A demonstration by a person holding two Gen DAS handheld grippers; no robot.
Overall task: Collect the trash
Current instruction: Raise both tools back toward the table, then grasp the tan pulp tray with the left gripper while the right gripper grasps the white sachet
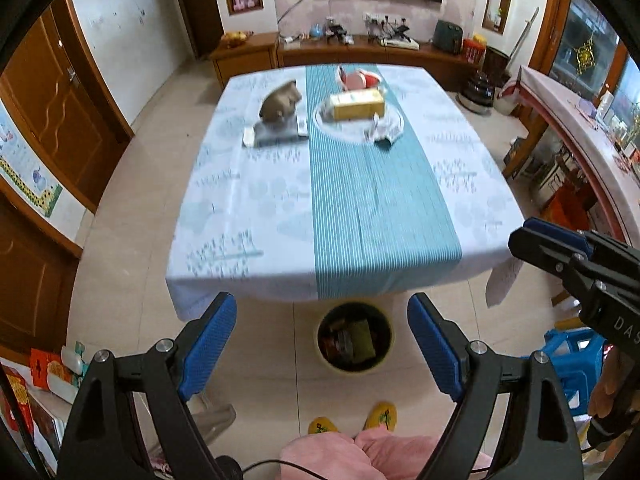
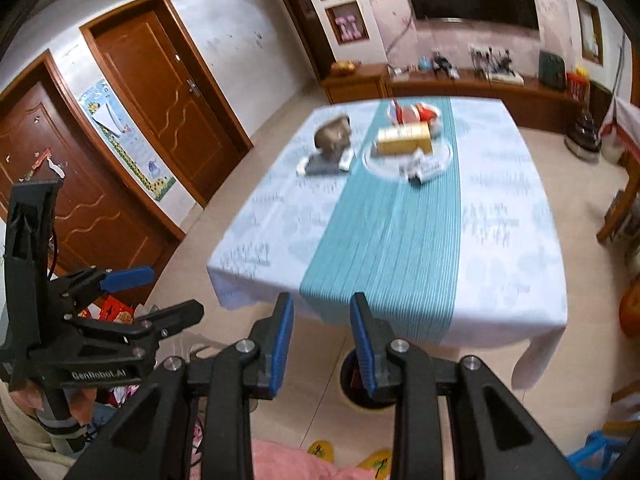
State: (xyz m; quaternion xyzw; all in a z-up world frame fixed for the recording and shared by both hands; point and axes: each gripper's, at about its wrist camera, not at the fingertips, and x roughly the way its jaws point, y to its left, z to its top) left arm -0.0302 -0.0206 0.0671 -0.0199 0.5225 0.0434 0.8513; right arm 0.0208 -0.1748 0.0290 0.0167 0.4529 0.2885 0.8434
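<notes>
On the floor under the table's near edge stands a round bin (image 1: pixel 354 336) holding several wrappers; the right wrist view shows this bin (image 2: pixel 352 384) partly behind a finger. My left gripper (image 1: pixel 320 304) hangs high above it, open wide and empty. My right gripper (image 2: pixel 322 304) has a narrow gap between its blue pads with nothing in it. On the far part of the table a glass plate (image 1: pixel 340 130) carries a yellow box (image 1: pixel 358 104) and crumpled white wrappers (image 1: pixel 380 130). Each gripper shows in the other's view: the right gripper (image 1: pixel 524 236) and the left gripper (image 2: pixel 172 290).
The table (image 1: pixel 248 216) has a pale cloth with a teal runner. A brown object (image 1: pixel 280 100) sits on a grey block, and red-and-white items (image 1: pixel 356 78) lie behind the plate. A blue stool (image 1: pixel 576 356) stands at right. The person's yellow slippers (image 1: pixel 380 416) are below, doors at left.
</notes>
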